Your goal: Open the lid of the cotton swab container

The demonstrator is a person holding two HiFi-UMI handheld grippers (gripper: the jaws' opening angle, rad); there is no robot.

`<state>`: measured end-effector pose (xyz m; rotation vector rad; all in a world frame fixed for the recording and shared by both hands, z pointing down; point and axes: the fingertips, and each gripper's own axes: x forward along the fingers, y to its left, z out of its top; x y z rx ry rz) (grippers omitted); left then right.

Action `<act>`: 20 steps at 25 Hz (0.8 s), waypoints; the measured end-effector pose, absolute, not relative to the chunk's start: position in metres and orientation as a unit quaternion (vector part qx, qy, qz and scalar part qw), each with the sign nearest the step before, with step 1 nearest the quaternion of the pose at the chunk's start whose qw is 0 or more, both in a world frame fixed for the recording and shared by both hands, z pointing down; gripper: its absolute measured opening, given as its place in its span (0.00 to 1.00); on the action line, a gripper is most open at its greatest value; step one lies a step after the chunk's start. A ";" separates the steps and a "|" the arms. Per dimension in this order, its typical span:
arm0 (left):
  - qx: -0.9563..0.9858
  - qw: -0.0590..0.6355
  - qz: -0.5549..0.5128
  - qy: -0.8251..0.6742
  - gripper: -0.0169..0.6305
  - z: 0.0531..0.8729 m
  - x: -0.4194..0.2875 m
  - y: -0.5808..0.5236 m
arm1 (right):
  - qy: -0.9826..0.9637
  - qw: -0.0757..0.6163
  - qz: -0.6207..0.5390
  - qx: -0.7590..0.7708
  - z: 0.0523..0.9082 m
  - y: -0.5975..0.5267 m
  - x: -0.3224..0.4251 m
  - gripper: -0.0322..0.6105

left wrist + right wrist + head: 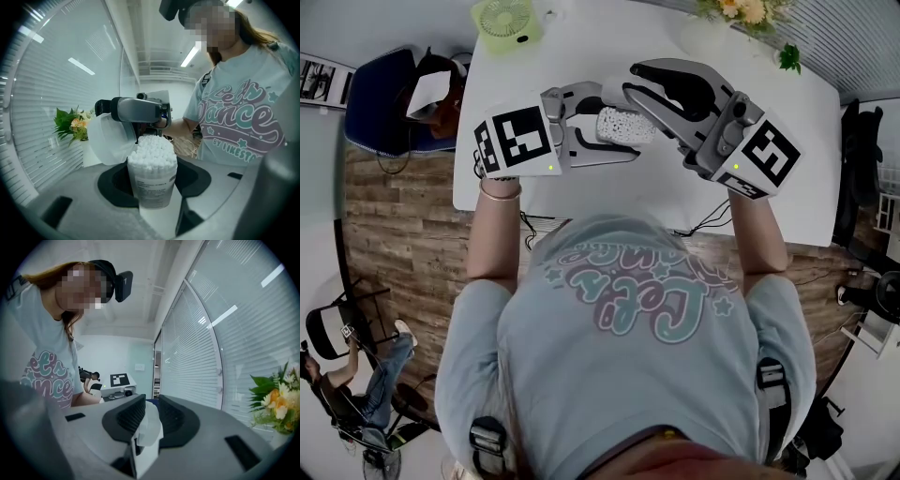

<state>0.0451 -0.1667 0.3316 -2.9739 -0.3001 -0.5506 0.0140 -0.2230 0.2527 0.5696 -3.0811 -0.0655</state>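
Overhead, a person in a pale printed T-shirt (637,309) holds two grippers up over a white table (619,192), the jaws pointing toward each other.

The left gripper (609,131) is clamped on the cotton swab container (152,185). Its dark pads press the clear, labelled tub from both sides. The tub's top is open and packed with white swab heads (152,147).

The right gripper (151,414) comes in from the right and pinches the lid (108,138), a translucent white cap, between its ribbed pads. The jaws stand narrowly apart with the cap's wall caught between them. The lid is already off the tub. In the left gripper view it hangs just to the left of the swab heads and very close to them — whether it touches them cannot be told.

At the far edge of the table stand a small green fan (506,23) on the left and a bunch of orange and cream flowers (741,9) on the right. A blue chair (380,98) sits off the table's left side on a wood-plank floor (403,253). Near the lower left corner of the head view, another person (356,384) is seated. Slatted blinds (243,333) cover the wall beyond the table.
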 end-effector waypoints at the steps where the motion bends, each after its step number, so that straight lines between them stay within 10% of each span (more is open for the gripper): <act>1: -0.978 0.051 -0.180 -0.096 0.34 0.332 0.045 -0.167 | -0.983 0.007 -0.025 0.182 0.253 -0.222 0.013 0.19; 20: -0.982 0.057 -0.172 -0.054 0.34 0.323 0.025 -0.184 | -0.992 0.020 0.010 0.121 0.276 -0.198 0.034 0.33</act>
